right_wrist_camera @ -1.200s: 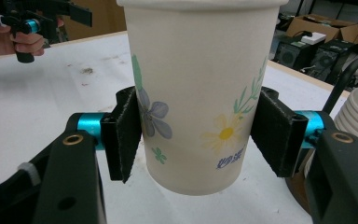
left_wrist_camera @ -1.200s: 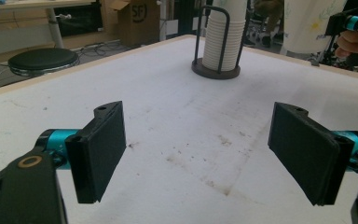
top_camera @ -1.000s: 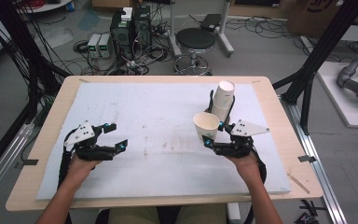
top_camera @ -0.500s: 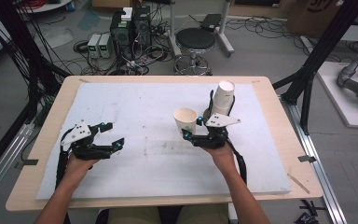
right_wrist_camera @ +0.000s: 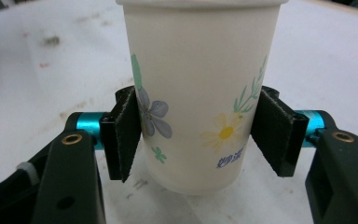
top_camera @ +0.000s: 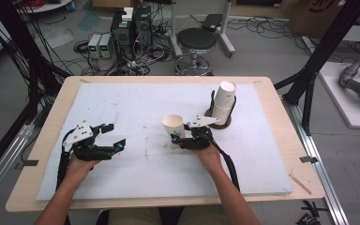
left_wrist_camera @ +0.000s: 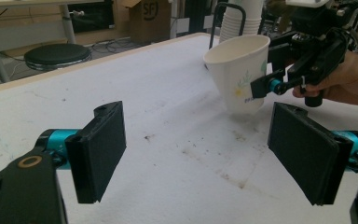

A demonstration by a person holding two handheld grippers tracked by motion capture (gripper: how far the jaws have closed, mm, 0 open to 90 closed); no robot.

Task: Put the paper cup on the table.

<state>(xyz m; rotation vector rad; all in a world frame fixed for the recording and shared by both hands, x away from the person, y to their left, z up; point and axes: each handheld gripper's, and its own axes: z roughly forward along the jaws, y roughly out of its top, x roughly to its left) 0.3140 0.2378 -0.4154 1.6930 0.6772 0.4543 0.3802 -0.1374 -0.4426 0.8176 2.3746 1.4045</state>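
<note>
A white paper cup (top_camera: 173, 124) printed with flowers is near the middle of the white sheet, and my right gripper (top_camera: 176, 135) is shut on its lower half. In the right gripper view both black pads (right_wrist_camera: 127, 135) press the sides of the cup (right_wrist_camera: 200, 84). In the left gripper view the cup (left_wrist_camera: 237, 70) leans over, its base close to the sheet, with the right gripper (left_wrist_camera: 307, 51) and a hand (left_wrist_camera: 349, 84) behind it. My left gripper (top_camera: 115, 135) stands open at the left, jaws wide apart (left_wrist_camera: 203, 151) with nothing between them.
A stack of paper cups (top_camera: 225, 99) stands in a black holder (top_camera: 217, 123) at the back right of the white sheet (top_camera: 136, 103). The wooden table edge (top_camera: 281, 122) frames the sheet. A stool (top_camera: 196, 40) and cables lie on the floor beyond.
My right gripper has carried the cup leftward, from beside the stack toward the table's middle. The left gripper has hardly moved.
</note>
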